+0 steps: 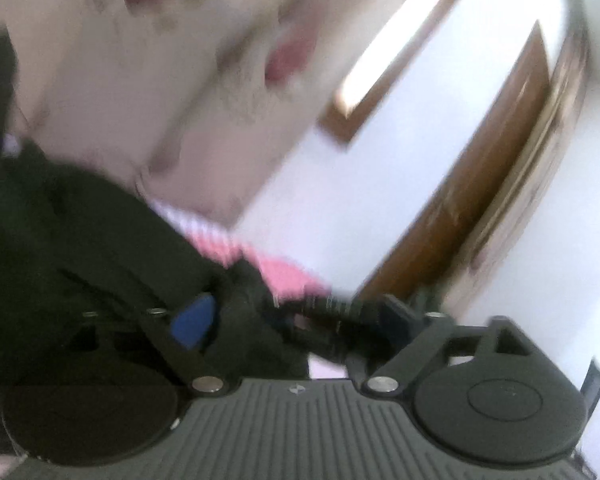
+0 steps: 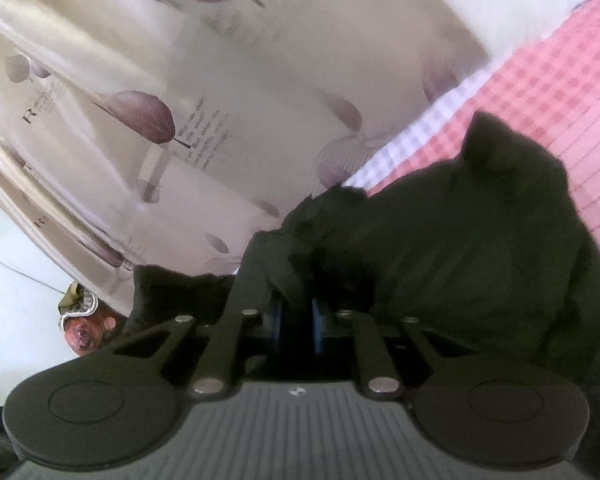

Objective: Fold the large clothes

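A large black garment [image 1: 80,248] fills the left of the blurred left wrist view and the right of the right wrist view [image 2: 460,248]. My left gripper [image 1: 296,320] has its jaws wide apart, with a bunched fold of the black fabric lying between the blue pads [image 1: 194,320]; the pads do not press on it. My right gripper [image 2: 296,316] is shut on a fold of the black garment, its blue pads [image 2: 317,326] close together with cloth pinched between them.
A pink and white checked bedsheet [image 2: 540,92] lies under the garment and shows in the left wrist view [image 1: 284,268]. A cream curtain with purple leaf prints [image 2: 148,120] hangs behind. A brown wooden door frame [image 1: 480,184] and white wall stand at the right.
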A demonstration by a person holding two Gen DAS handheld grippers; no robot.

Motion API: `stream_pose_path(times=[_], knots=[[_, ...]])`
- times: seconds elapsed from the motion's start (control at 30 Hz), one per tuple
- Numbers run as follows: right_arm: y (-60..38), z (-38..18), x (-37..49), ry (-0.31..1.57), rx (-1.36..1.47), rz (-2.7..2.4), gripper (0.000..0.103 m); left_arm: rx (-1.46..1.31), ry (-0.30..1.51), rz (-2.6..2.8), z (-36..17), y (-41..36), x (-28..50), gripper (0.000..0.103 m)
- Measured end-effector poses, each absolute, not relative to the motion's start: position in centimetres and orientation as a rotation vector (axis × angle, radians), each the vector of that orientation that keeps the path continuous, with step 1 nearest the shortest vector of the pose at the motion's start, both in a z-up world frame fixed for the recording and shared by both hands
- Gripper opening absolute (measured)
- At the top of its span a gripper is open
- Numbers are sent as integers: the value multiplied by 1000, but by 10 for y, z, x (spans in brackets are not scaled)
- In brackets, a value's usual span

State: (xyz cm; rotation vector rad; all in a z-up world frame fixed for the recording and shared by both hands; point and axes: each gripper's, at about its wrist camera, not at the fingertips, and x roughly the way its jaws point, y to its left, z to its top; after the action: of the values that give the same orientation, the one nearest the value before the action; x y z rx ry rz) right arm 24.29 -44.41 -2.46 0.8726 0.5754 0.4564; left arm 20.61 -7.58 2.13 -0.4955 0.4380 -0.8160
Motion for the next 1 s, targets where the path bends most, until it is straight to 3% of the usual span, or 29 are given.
stream_pose_path(times=[0.03,0.13,0.3,0.5,0.53,0.6,0.63,0.67,0.8,0.87,1.0], knots=[[-447,-26,242,570,880,455,14,-490,401,-742,31,-59,202,102],[-452,-30,239,567,895,447,14,-408,345,-463,50,-10,216,103],[-449,-30,241,575,904,442,14,-451,582,-291,33,30,295,103],[-448,-27,243,590,897,450,14,-477,738,-253,15,28,350,102],[-449,-27,243,592,902,452,14,-505,739,-279,9,27,353,99],[-450,-27,243,594,903,458,15,-501,723,-335,3,25,353,77],[-450,-27,243,597,905,463,16,-479,723,-342,3,21,353,54],[-451,-28,243,599,915,464,16,-471,710,-362,5,17,350,44],[-460,-34,237,592,1044,483,20,-593,576,-513,30,-4,316,37],[-466,-41,233,589,1124,489,27,-640,494,-640,46,-29,295,34],[-469,-52,233,600,1188,494,28,-438,426,-846,66,-114,257,33]])
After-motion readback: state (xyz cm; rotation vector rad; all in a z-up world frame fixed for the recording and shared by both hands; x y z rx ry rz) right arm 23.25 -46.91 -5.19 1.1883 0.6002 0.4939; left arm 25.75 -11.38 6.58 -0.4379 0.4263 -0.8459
